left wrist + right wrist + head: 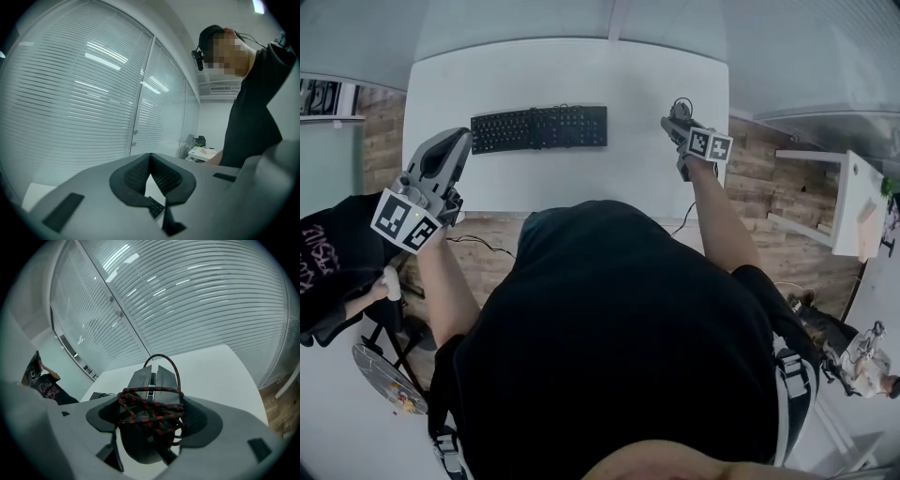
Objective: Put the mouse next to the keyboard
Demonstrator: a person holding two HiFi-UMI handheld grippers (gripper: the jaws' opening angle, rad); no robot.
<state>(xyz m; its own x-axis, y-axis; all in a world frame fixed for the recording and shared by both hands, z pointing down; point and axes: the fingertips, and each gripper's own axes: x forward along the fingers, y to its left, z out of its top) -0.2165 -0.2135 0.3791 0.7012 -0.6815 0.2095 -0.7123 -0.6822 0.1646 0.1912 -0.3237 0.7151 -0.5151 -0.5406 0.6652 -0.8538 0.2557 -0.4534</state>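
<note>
A black keyboard (pixel 539 127) lies across the middle of the white table (pixel 572 70). Near the table's right edge, my right gripper (pixel 680 127) is shut on a dark mouse (pixel 678 113). In the right gripper view the mouse (pixel 152 378) sits between the jaws of the right gripper (pixel 152 420), with its red-and-black braided cord (pixel 150 411) wound around it. The keyboard (pixel 96 395) shows far to the left there. My left gripper (pixel 453 141) hovers over the table's front left corner, jaws together and empty. The left gripper (pixel 151 161) looks past a sliver of keyboard (pixel 154 206).
A white shelf unit (pixel 848 202) stands right of the table on the wood floor. Someone in a black shirt (pixel 328 262) is at the left, by a chair base (pixel 384 370). A thin cable (pixel 483 246) runs along the floor under the table's front edge. Window blinds (pixel 197 301) line the far wall.
</note>
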